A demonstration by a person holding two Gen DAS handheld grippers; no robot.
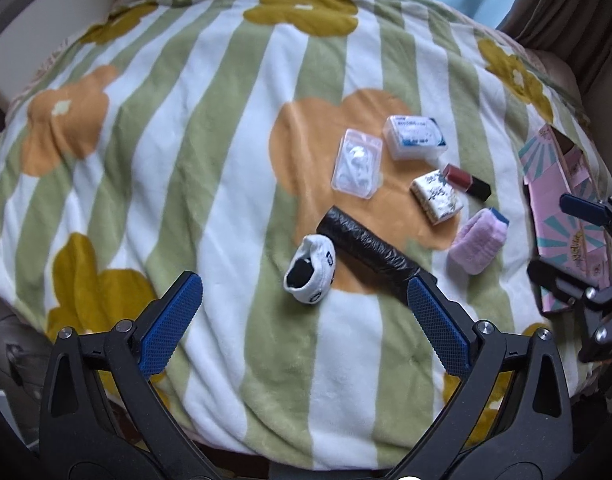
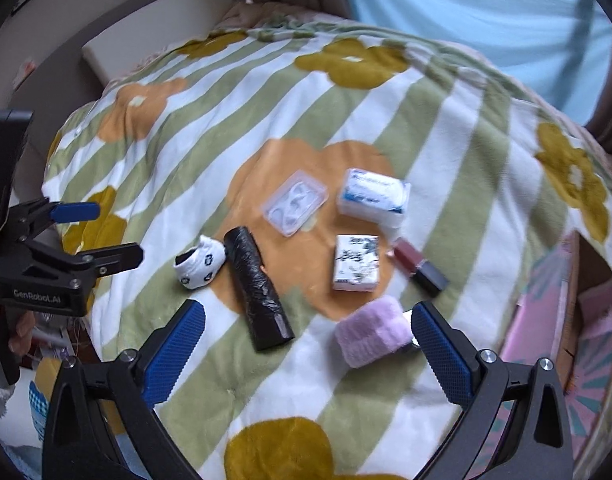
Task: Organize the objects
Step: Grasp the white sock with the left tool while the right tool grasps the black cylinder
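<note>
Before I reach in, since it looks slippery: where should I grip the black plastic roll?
Take the black crinkled plastic roll at mid-length, across its narrow width, coming from above. It lies flat and long on the striped floral blanket; its far end nearly touches the rolled white sock, so avoid that end.

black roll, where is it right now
The black roll lies on the striped blanket, centre-left in the right wrist view, touching the white sock, with the pink cloth bundle to its right.

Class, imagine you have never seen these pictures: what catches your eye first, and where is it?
The flowered blanket fills both views. On its orange flower sits a cluster of small things: a black roll, a sock, and a pink cloth nearest the pink box at the right edge. Both sets of jaws stand open and empty.
</note>
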